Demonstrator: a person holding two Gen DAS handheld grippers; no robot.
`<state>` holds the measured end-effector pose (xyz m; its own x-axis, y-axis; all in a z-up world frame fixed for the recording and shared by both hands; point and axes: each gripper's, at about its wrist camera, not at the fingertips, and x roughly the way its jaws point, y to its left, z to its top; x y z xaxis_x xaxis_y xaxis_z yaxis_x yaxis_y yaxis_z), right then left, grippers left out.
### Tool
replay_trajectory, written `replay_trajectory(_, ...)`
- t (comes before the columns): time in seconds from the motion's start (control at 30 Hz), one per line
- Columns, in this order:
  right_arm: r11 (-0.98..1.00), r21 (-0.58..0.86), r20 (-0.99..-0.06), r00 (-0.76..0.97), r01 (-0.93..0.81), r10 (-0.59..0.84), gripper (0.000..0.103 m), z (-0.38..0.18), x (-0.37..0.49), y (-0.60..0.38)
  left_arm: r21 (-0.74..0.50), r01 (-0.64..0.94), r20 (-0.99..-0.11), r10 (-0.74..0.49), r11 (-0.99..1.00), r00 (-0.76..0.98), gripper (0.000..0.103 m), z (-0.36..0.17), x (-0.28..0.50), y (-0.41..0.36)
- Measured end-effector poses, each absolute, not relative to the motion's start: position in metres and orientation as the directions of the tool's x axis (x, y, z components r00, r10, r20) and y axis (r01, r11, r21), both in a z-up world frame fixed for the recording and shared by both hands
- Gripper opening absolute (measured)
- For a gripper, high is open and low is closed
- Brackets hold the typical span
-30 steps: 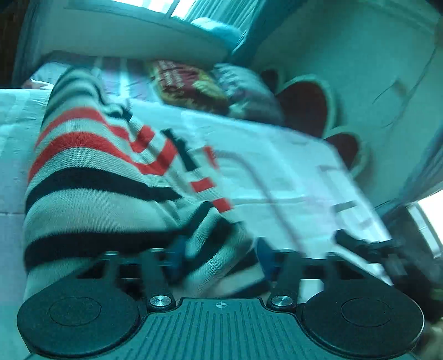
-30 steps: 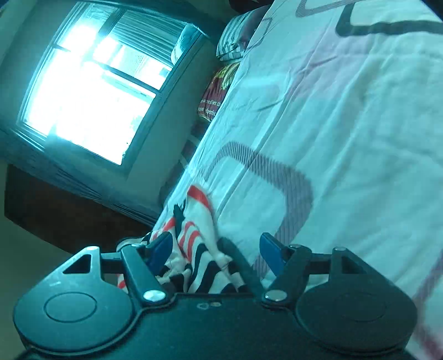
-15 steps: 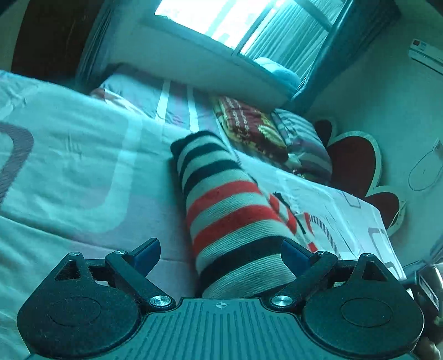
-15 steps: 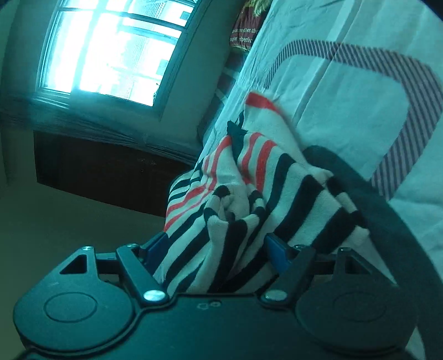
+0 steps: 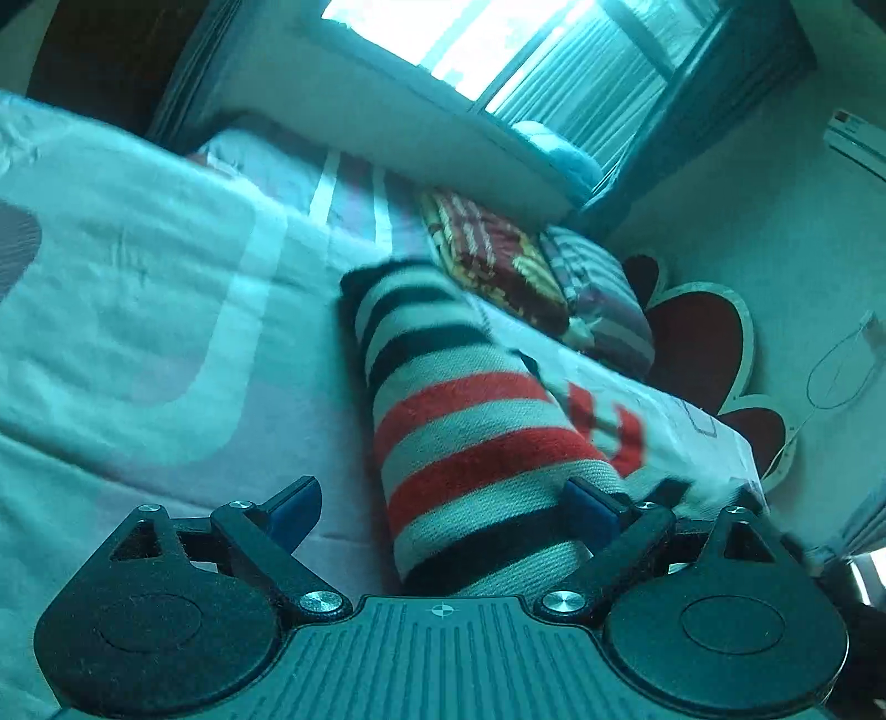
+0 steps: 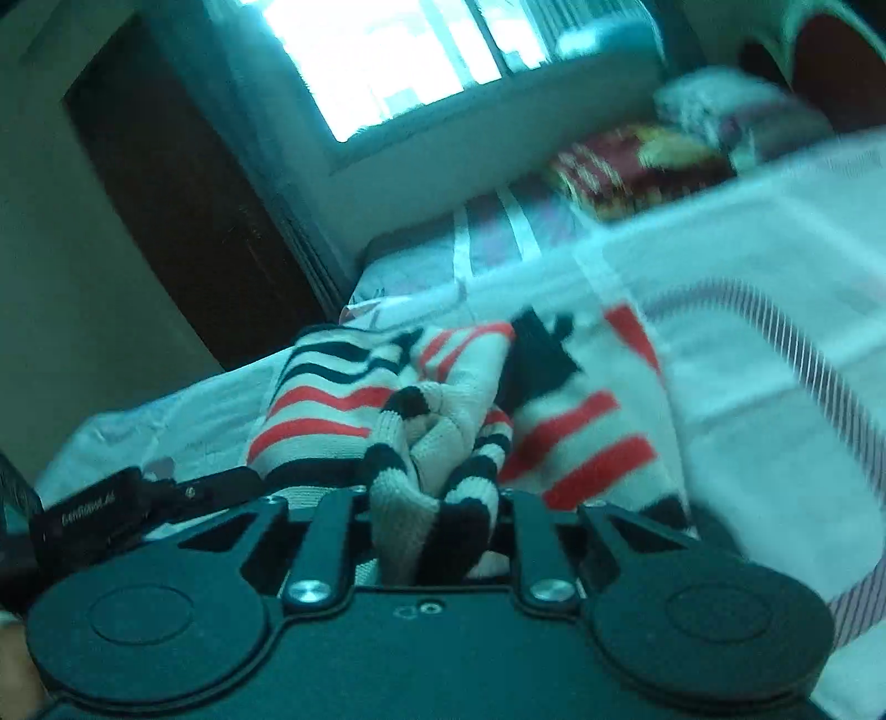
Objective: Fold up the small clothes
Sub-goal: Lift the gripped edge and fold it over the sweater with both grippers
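Observation:
A small knitted sweater (image 5: 476,432) with black, white and red stripes lies on the bed sheet (image 5: 138,310). In the left wrist view its folded length runs away from me, and my left gripper (image 5: 443,509) is open, its right finger (image 5: 590,507) against the fabric. In the right wrist view the sweater (image 6: 576,443) lies bunched, and my right gripper (image 6: 432,515) is shut on a gathered fold of it (image 6: 426,471). The left gripper's body (image 6: 105,509) shows at the left edge there.
Pillows and a patterned blanket (image 5: 498,260) lie at the head of the bed under a window (image 5: 498,39). A red heart-shaped headboard (image 5: 698,343) stands at the right. A dark door (image 6: 183,188) stands beyond the bed's far side.
My right gripper has closed on a fold of the sweater and swung level. My left gripper let go of the sweater a second ago and stays open beside it.

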<state>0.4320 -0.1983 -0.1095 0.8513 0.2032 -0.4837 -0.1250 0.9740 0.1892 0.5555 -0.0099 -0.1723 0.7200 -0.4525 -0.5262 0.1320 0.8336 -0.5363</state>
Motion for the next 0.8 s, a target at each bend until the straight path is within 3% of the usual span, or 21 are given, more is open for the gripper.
replay_trajectory(0.07,0.982,0.121,-0.421,0.888,-0.147,0.185,0.018,-0.100,0.412,-0.197,-0.500,0.176,-0.523,-0.458,0.848,0.719,0.093,-0.168,0.555,-0.021)
replay_trajectory(0.13,0.989,0.114,-0.417,0.899,-0.091,0.131,0.018,-0.107,0.403,-0.208,-0.445,0.202,-0.565,-0.449,0.872,0.692,0.093,-0.169,0.557,-0.038)
replay_trajectory(0.23,0.964,0.252,-0.566,0.821,0.081,0.079,0.018,-0.152,0.420,-0.242,-0.371,0.225,-0.655,-0.426,0.901,0.624,0.093,-0.178,0.565,-0.058)
replay_trajectory(0.37,0.910,0.402,-0.549,0.822,0.102,0.150,0.021,-0.162,0.414,-0.261,-0.350,0.228,-0.657,-0.412,0.909,0.632,0.093,-0.171,0.564,-0.061)
replay_trajectory(0.57,0.880,0.459,-0.562,0.807,0.120,0.183,0.031,-0.159,0.413,-0.268,-0.356,0.219,-0.652,-0.409,0.909,0.639,0.093,-0.172,0.561,-0.055)
replay_trajectory(0.77,0.757,0.612,-0.544,0.816,0.226,0.196,0.043,-0.165,0.382,-0.286,-0.366,0.217,-0.646,-0.415,0.905,0.641,0.094,-0.176,0.560,-0.054)
replay_trajectory(0.8,0.733,0.635,-0.536,0.823,0.244,0.190,0.040,-0.167,0.375,-0.288,-0.367,0.215,-0.647,-0.414,0.905,0.640,0.095,-0.176,0.560,-0.054)
